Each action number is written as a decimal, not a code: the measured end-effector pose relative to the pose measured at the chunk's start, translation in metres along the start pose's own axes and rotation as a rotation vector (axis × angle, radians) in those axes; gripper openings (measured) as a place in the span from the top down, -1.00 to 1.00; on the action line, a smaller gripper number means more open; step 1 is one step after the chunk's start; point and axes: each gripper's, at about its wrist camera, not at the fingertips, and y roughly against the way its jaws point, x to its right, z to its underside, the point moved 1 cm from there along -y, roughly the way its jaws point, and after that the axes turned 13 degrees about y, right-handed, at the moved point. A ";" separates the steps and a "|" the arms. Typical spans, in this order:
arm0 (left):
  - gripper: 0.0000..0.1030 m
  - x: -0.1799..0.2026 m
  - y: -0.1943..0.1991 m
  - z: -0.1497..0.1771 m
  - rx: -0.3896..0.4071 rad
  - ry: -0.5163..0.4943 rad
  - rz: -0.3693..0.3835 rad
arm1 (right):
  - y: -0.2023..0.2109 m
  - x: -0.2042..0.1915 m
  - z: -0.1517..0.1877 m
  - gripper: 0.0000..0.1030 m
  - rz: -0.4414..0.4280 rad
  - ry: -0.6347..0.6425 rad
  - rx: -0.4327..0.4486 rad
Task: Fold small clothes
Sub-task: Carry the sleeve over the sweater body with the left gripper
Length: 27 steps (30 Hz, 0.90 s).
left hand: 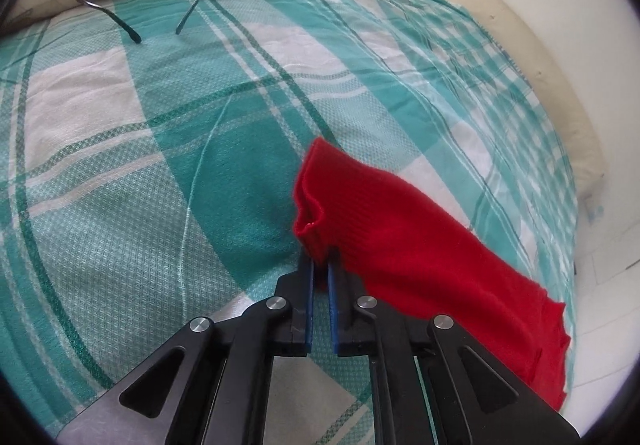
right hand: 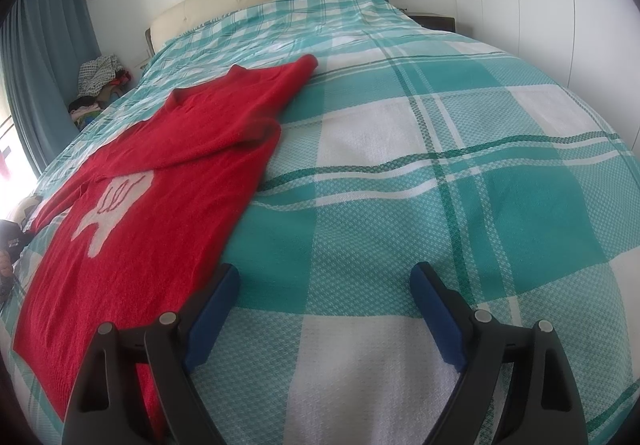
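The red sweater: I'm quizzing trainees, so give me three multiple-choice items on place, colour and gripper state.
1. Where does the red sweater lie? A on the checked bedspread B on the floor C on the pillow
2. What colour is its knitted motif? A black B white C yellow
3. The left gripper is: A wide open B out of view C shut on the sleeve cuff

A: it is spread on the bedspread. B: a pale figure on red. C: its pads pinch red knit.
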 end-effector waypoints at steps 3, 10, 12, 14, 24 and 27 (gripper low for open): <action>0.15 0.002 0.004 0.003 -0.009 0.013 0.075 | 0.000 0.000 0.000 -0.69 0.000 0.000 0.000; -0.12 0.023 -0.010 -0.004 0.066 -0.082 0.044 | -0.001 0.001 0.000 -0.69 0.004 0.004 -0.003; 0.89 0.028 -0.017 -0.008 0.055 -0.104 0.033 | -0.001 0.001 0.000 -0.69 0.004 0.004 -0.004; 0.88 0.038 -0.010 -0.010 0.067 -0.122 0.025 | -0.001 0.000 0.000 -0.70 0.005 0.004 -0.004; 0.88 0.271 0.124 0.097 0.118 -0.655 0.352 | -0.004 -0.001 -0.001 -0.73 0.015 0.021 -0.020; 0.88 0.336 0.136 0.165 0.063 -0.794 0.436 | -0.004 0.000 -0.001 -0.74 0.013 0.019 -0.020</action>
